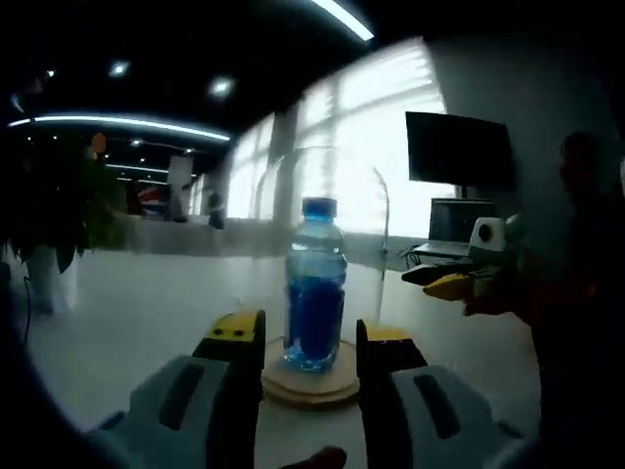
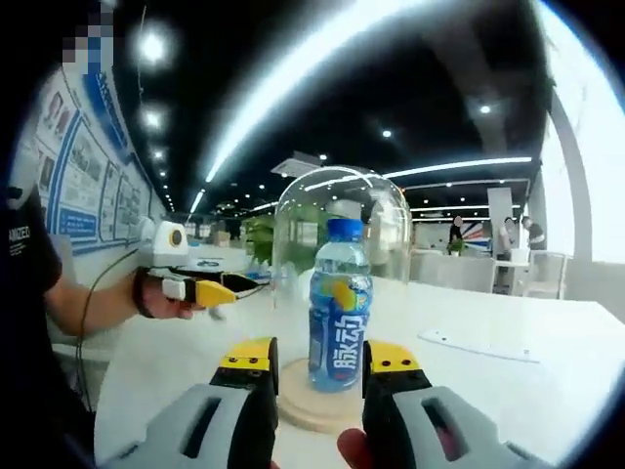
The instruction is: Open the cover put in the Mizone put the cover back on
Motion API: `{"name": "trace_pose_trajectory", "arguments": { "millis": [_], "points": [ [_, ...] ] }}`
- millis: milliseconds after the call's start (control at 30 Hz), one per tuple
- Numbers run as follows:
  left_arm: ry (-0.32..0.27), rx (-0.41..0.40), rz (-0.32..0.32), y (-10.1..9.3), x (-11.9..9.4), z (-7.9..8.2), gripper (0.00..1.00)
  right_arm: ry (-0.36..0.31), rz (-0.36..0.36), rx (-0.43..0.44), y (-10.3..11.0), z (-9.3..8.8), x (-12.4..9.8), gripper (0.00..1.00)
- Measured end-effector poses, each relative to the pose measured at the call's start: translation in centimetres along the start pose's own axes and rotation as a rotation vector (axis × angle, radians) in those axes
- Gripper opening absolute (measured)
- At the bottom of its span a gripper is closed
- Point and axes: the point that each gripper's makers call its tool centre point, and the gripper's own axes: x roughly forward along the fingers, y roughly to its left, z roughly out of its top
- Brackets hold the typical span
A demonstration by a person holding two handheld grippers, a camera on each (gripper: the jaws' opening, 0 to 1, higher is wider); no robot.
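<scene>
In the left gripper view, my left gripper rises from the bottom of the frame, its grey, yellow-tipped jaws spread wide with nothing between them. Just beyond the tips, at centre frame, the blue Mizone drink bottle with a blue cap stands upright on a round pale wooden base, under a clear glass dome cover that sits on the base. At the right edge my right gripper comes into frame, yellow-tipped, beside a dark computer monitor against bright windows.

In the right gripper view, my right gripper likewise stands apart at the bottom of the frame, holding nothing. The bottle shows a blue label with white characters and an orange patch; I cannot read the writing for certain. The dome encloses it on the base, all on a white table. At left of frame my left gripper hovers near the dome, my hand on it. A blue-bordered poster wall fills the upper left, its text too small to read.
</scene>
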Motion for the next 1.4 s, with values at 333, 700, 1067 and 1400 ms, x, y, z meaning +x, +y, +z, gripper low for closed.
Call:
{"name": "trace_pose_trajectory", "arguments": {
  "millis": [333,700,1067,1400],
  "points": [
    [0.025,0.028,0.040,0.9,-1.5,-1.8,0.23,0.002,-0.043,0.014,0.1,-1.2,-2.1,0.25],
    [-0.009,0.033,0.030,0.0,-3.4,-2.8,0.22,-0.027,-0.106,0.087,-0.2,-3.2,-4.3,0.21],
    [-0.018,0.059,0.034,-0.3,-5.1,-4.1,0.20,-0.034,-0.105,0.068,0.8,-5.0,-5.8,0.20],
    [-0.020,0.049,0.052,-0.8,-5.1,-5.0,0.20,-0.014,-0.116,0.068,1.2,-6.7,-6.1,0.20]
  ]
}}
